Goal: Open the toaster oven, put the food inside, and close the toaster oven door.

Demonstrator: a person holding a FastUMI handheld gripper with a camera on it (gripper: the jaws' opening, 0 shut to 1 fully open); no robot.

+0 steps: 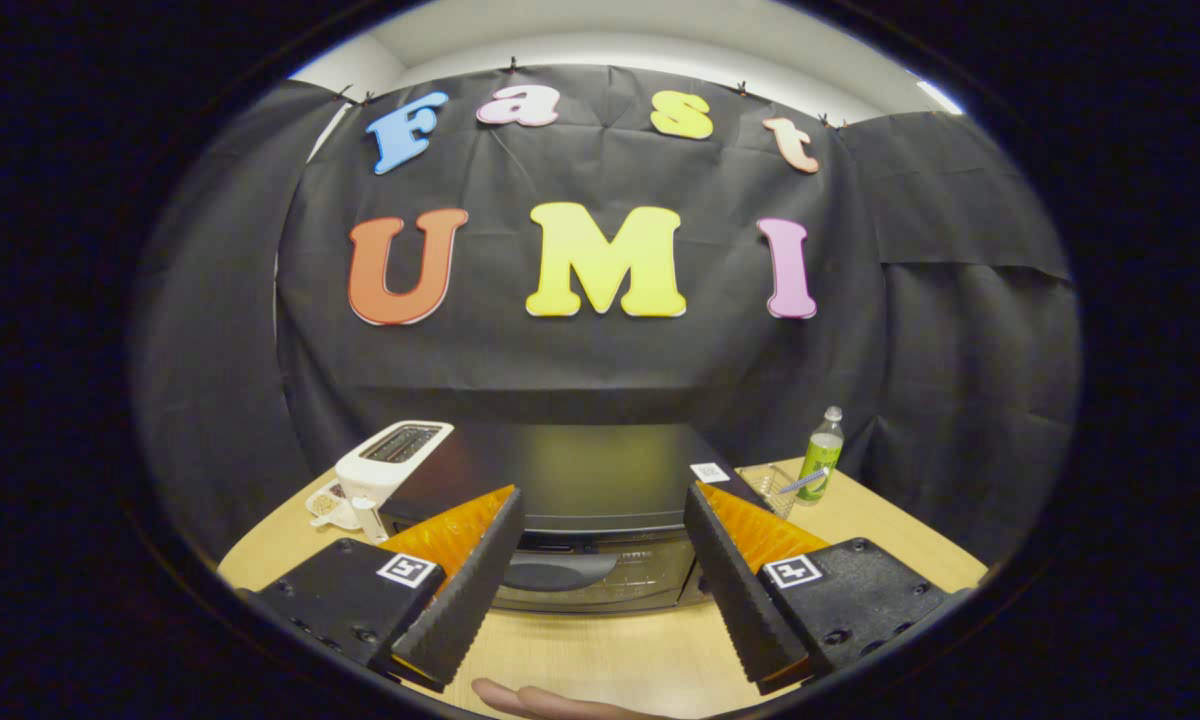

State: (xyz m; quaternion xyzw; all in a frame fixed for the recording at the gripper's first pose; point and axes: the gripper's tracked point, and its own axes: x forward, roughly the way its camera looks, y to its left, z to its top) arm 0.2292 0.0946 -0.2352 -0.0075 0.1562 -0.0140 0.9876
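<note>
Wooden table [600, 650] bears the toaster oven [580, 520] just beyond wide, empty tongs [605, 610].

Evenly lit from overhead, with a bright strip of ceiling light [935, 95] above the dark cloth. Soft sheen across the flat black top of the toaster oven [600, 480], its door face below falling into shadow. Warm glow on the wooden table [600, 650], no hard shadows there. Strong fisheye bending: table rim and cloth folds curving outward, detail smearing and darkening toward the round border. Sharp focus through the middle distance; gripper [600, 570] held wide apart, its ribbed fingers [460, 590] slightly soft up close, orange sides catching the light. Mild blur on the hand [550, 700] at the bottom.
</note>
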